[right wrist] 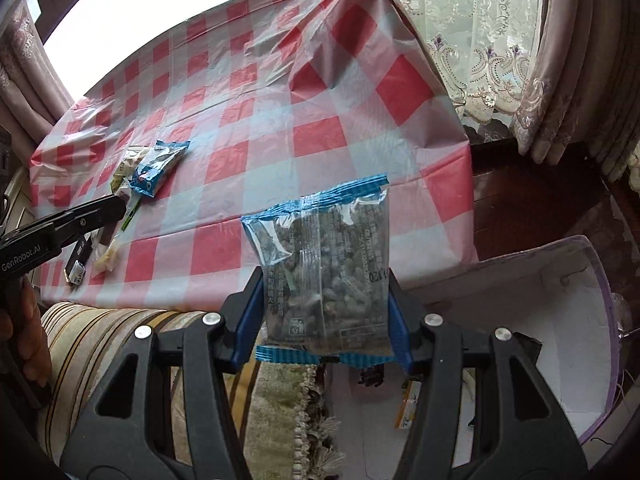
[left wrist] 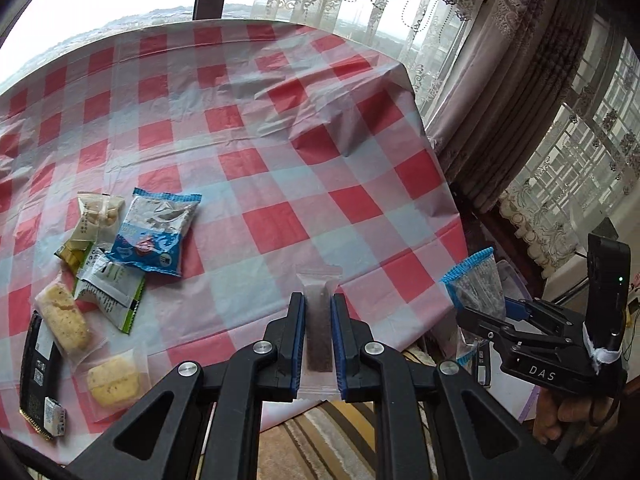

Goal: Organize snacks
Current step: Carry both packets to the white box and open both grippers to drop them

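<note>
Left gripper (left wrist: 319, 312) is pinching a slim clear packet with a dark brown bar (left wrist: 319, 332) inside, blue pads pressed on both long edges. The packet is running straight out along the fingers, its top seal poking past the tips, hanging over the near edge of the checkered tablecloth (left wrist: 280, 128).

Right gripper (right wrist: 326, 300) is clamping a blue-edged clear packet of dark snack pieces (right wrist: 326, 264); its fingers are squeezing both sides and the packet is standing upright between them, printed back toward the camera. In the left view that gripper is sitting off to the right, past the table's edge.

Below and right of the right gripper, a white box with a purple rim (right wrist: 560, 320) is sitting beside the table, with a few small items in its bottom that I can't identify.

Ahead-left of the left gripper, the remaining pile is lying on the cloth:
- blue-and-white packet (left wrist: 154, 236), overlapping a clear packet of pale round pieces (left wrist: 98, 216)
- white-and-green sachet (left wrist: 110, 292), partly under the blue one
- two clear-wrapped pale cakes (left wrist: 66, 322) (left wrist: 114, 380)
- black flat pack (left wrist: 38, 372) nearest the edge, with a small wrapped candy (left wrist: 54, 416) lying on it

A striped cushion (right wrist: 120, 344) is showing below the near table edge.
</note>
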`<state>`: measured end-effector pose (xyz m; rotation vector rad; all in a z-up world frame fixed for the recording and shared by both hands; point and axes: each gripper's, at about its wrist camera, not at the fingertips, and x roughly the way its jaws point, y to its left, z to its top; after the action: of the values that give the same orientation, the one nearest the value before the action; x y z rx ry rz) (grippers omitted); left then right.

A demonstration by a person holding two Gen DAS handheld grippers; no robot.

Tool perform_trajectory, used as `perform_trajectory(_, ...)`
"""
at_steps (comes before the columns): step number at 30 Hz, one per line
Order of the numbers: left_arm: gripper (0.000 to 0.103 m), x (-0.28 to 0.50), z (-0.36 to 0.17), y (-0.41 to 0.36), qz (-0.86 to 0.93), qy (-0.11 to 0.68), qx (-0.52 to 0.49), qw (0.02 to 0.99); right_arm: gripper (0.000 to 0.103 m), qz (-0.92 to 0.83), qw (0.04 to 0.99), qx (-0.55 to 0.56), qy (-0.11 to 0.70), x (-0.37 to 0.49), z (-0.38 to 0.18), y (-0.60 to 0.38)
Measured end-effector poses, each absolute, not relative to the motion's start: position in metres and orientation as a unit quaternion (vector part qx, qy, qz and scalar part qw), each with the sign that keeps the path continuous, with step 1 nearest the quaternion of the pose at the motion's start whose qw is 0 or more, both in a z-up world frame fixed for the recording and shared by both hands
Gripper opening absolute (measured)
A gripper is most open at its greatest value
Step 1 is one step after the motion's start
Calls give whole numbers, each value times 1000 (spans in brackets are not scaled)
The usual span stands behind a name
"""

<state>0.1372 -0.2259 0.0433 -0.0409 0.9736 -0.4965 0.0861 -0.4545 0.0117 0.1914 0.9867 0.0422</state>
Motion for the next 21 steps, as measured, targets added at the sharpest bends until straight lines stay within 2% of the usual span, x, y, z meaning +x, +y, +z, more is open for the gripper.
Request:
perform_trajectory(11, 14, 118, 31, -329, -350, 502, 9, 791, 58, -42, 874, 134, 465, 62, 3, -526)
perform_trajectory(21, 15, 109, 24, -385, -401, 518, 16, 755, 58, -83, 879, 144, 446, 53, 9, -559)
